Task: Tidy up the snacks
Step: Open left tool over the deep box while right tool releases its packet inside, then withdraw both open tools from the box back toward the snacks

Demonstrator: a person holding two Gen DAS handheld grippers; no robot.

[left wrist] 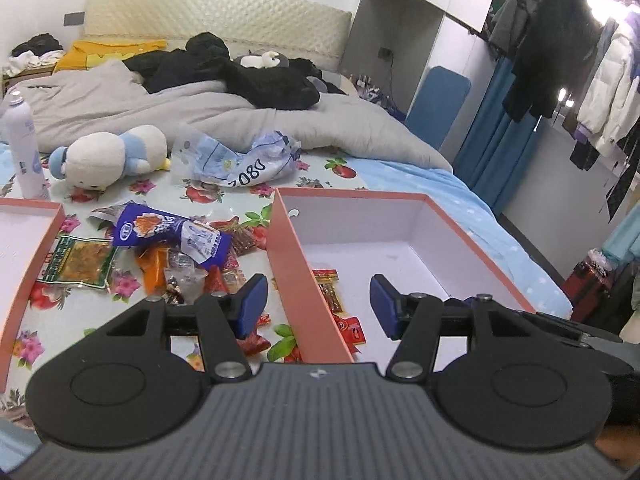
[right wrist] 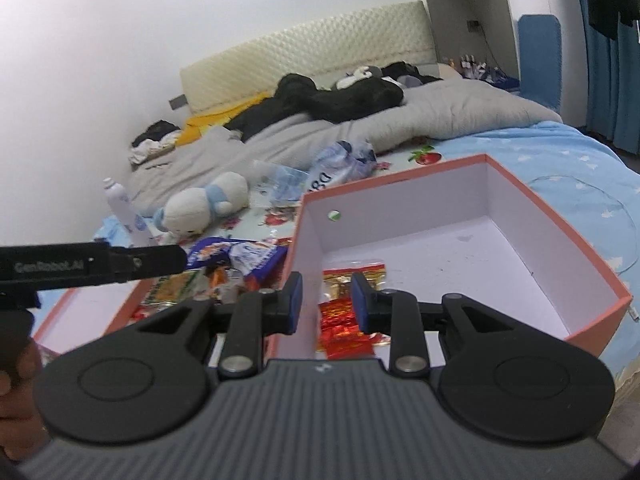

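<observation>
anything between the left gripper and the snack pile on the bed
Nothing visible. The open left gripper straddles the pink box wall, and the snack pile lies uncovered just ahead to its left.

The left gripper (left wrist: pixel 319 304) hangs with its blue-padded jaws spread wide, straddling the near left wall of a pink cardboard box with a white inside (left wrist: pixel 416 240). Red snack packets (left wrist: pixel 340 312) lie in the box's near left corner. A pile of loose snack bags (left wrist: pixel 176 248) sits on the floral bed sheet (left wrist: pixel 320 168) just left of the box, near a white and blue plush toy (left wrist: pixel 116 156).
</observation>
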